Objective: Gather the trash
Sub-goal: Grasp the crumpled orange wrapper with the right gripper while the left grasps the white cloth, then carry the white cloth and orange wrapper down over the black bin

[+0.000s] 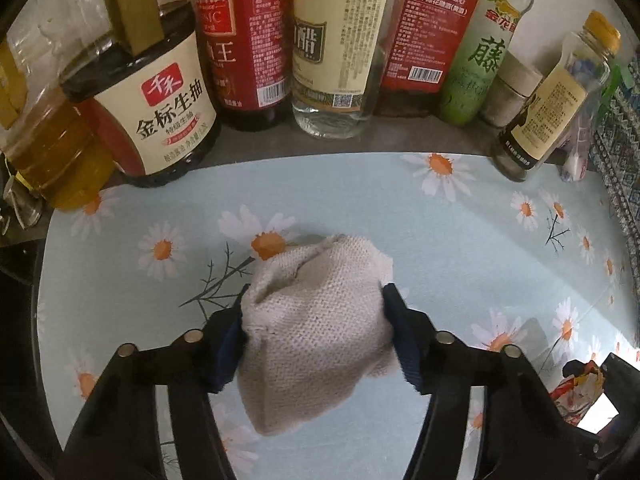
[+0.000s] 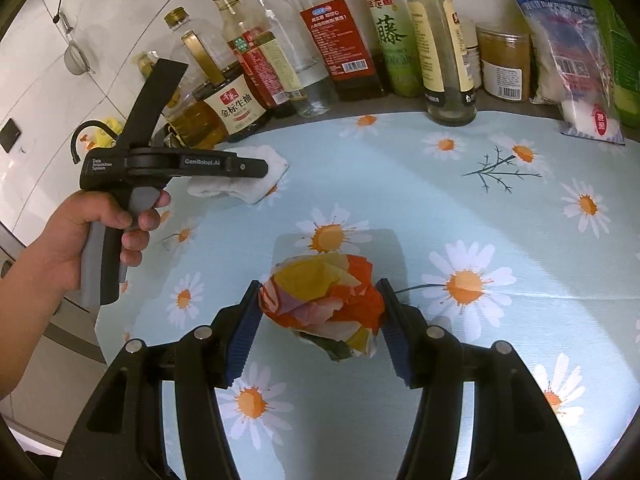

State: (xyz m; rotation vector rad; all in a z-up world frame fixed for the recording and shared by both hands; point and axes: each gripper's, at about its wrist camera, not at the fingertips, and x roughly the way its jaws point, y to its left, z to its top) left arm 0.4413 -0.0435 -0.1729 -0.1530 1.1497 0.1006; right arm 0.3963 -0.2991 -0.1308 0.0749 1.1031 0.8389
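Bottles [image 1: 248, 40] line the back of a daisy-print tablecloth [image 1: 440, 240]. At its middle, the left gripper [image 1: 316, 312] pinches a crumpled white paper towel [image 1: 316, 320]. Nearer the front, the right gripper [image 2: 320, 300] clamps a colourful wrapper ball [image 2: 320, 300].

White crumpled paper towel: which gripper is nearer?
Left. The left gripper is closed on the white paper towel; the right gripper is off to the side, clamping a colourful crumpled wrapper.

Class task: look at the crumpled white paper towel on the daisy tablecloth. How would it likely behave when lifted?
The paper towel looks soft and crumpled, so it probably squashes rather than resists. It seems light for its bulk. Its embossed texture suggests the left tool pads would grip without slipping.
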